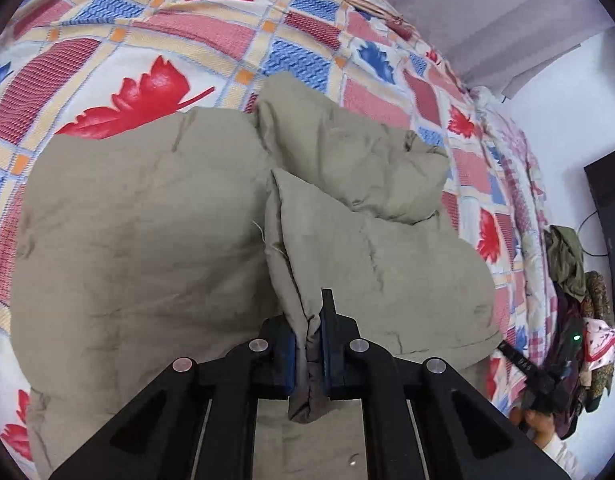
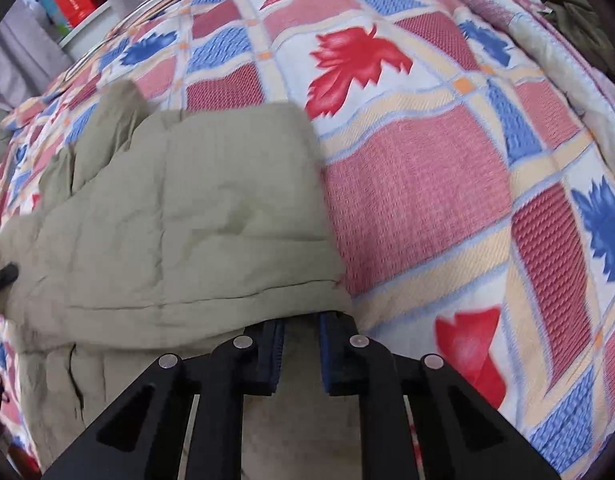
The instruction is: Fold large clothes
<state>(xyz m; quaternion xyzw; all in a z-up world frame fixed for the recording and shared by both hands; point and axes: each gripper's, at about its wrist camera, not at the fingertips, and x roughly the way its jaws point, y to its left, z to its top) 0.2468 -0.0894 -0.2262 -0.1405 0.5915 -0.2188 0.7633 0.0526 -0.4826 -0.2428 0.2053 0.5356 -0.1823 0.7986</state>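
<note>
Midway, I judge: the khaki padded garment [image 1: 139, 240] lies partly doubled on the bedspread [image 1: 155, 40] — left hand-held gripper [image 1: 309, 344] pinches a fold, right hand-held gripper [image 2: 300, 344] clamps its edge.

Left wrist view: camera sits just behind the left gripper [image 1: 309, 344], looking forward and down along its fingers, very near the khaki padded garment [image 1: 147, 240] that fills the centre, with the leaf-patterned bedspread [image 1: 147, 52] from 9 to 2 o'clock. Right wrist view: same mounting behind the right gripper [image 2: 301, 354], equally near, garment [image 2: 187, 220] from 8 to 12 o'clock, bedspread [image 2: 427, 180] from 12 to 5. Both views share garment and bedspread; the left view also catches the right gripper [image 1: 523, 364] at 4 o'clock.
</note>
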